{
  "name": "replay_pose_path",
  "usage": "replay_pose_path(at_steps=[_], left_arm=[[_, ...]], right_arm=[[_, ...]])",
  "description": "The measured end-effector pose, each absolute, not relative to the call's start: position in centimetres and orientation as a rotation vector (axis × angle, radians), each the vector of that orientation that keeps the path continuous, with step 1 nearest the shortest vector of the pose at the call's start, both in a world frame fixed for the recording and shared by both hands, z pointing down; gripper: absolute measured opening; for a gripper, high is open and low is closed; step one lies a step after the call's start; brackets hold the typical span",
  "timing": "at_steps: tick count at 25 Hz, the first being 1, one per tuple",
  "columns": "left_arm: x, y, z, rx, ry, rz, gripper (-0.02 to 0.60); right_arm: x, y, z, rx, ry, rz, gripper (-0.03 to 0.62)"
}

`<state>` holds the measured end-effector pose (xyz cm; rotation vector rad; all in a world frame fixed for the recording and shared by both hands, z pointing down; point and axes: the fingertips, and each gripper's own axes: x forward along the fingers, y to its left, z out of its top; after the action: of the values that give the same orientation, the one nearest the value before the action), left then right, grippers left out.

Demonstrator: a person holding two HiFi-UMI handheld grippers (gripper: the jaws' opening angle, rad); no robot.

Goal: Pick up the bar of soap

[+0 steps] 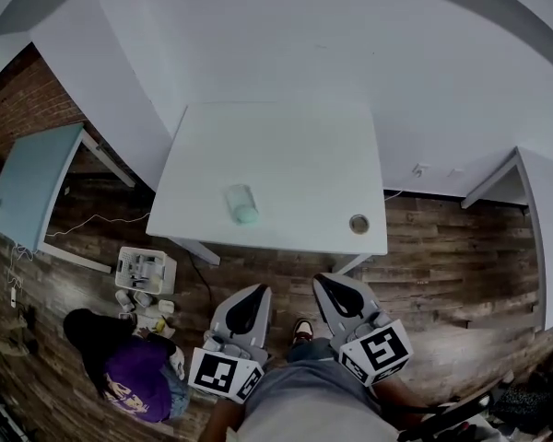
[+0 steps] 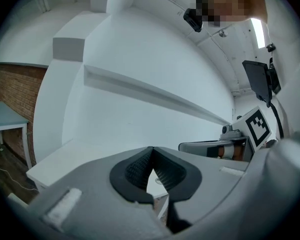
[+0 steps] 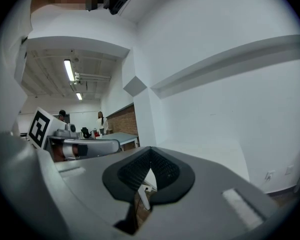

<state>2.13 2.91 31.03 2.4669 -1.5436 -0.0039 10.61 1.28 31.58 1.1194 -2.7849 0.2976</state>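
Observation:
The bar of soap [image 1: 242,203] is a pale green block in clear wrap, lying on the white table [image 1: 295,145] towards its near left part. Both grippers are held side by side close to my body, above the wooden floor and short of the table's near edge. The left gripper [image 1: 255,291] is shut with nothing between its pads [image 2: 140,168]. The right gripper [image 1: 325,282] is also shut and empty, its pads [image 3: 162,168] meeting at the tips. Each gripper view shows the other gripper alongside: the right gripper [image 2: 217,147] and the left gripper [image 3: 85,147]. The soap is not visible in the gripper views.
A small round metal thing [image 1: 358,223] sits near the table's near right corner. A pale blue table [image 1: 28,187] stands at the left, another white table [image 1: 539,219] at the right. On the floor lie a white tray of items [image 1: 145,270] and a crouching person [image 1: 129,366].

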Motion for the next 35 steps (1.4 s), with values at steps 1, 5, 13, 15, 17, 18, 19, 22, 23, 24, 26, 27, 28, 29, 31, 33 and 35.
replay_pose_path(at_steps=[1, 5, 13, 15, 17, 18, 19, 22, 23, 24, 26, 27, 28, 29, 31, 33, 35], left_arm=[[2.4, 2.5, 31.1, 2.463, -1.536, -0.001, 0.002], [3.0, 1.8, 31.4, 2.444, -1.528, 0.011, 0.002], [2.6, 0.9, 32.1, 2.406, -1.557, 0.051, 0.002], [2.3, 0.3, 32.4, 2.399, -1.571, 0.067, 0.002], [1.9, -0.2, 32.7, 2.39, -1.578, 0.074, 0.002], [1.6, -0.4, 32.9, 2.386, -1.579, 0.075, 0.002], [1.4, -0.7, 33.0, 2.385, -1.58, 0.074, 0.002], [0.8, -1.5, 33.1, 2.384, -1.586, 0.071, 0.002], [0.6, -1.9, 33.1, 2.383, -1.588, 0.071, 0.002], [0.4, -2.3, 33.1, 2.38, -1.591, 0.071, 0.002], [-0.2, -3.2, 33.2, 2.374, -1.601, 0.072, 0.002], [-0.5, -3.5, 33.3, 2.369, -1.605, 0.074, 0.002], [-0.8, -3.7, 33.4, 2.365, -1.609, 0.076, 0.002], [-1.2, -3.9, 33.6, 2.361, -1.61, 0.077, 0.002], [-1.8, -4.4, 33.9, 2.355, -1.61, 0.075, 0.002], [-2.5, -5.2, 34.3, 2.352, -1.611, 0.074, 0.002], [-3.3, -6.2, 34.5, 2.34, -1.608, 0.077, 0.002]], right_arm=[[11.0, 0.8, 31.4, 1.131, -2.795, 0.308, 0.002], [11.7, -0.4, 31.5, 1.128, -2.798, 0.335, 0.002], [12.0, -1.4, 32.6, 1.112, -2.793, 0.398, 0.002], [11.9, -1.9, 32.8, 1.11, -2.79, 0.408, 0.003], [11.8, -2.4, 33.1, 1.111, -2.787, 0.426, 0.003], [11.7, -2.6, 33.2, 1.113, -2.785, 0.431, 0.002], [11.6, -2.8, 33.3, 1.116, -2.784, 0.433, 0.003], [11.3, -3.4, 33.4, 1.122, -2.78, 0.432, 0.002], [11.1, -3.7, 33.4, 1.122, -2.779, 0.432, 0.002], [11.0, -4.1, 33.4, 1.121, -2.778, 0.432, 0.002], [10.7, -4.8, 33.5, 1.117, -2.775, 0.433, 0.002], [10.5, -5.0, 33.6, 1.115, -2.774, 0.434, 0.003], [10.2, -5.2, 33.6, 1.114, -2.775, 0.436, 0.002], [10.0, -5.4, 33.7, 1.114, -2.774, 0.437, 0.003], [9.6, -6.0, 33.8, 1.115, -2.768, 0.437, 0.002], [9.0, -6.8, 34.0, 1.115, -2.761, 0.439, 0.003], [8.3, -7.7, 34.1, 1.114, -2.756, 0.442, 0.002]])
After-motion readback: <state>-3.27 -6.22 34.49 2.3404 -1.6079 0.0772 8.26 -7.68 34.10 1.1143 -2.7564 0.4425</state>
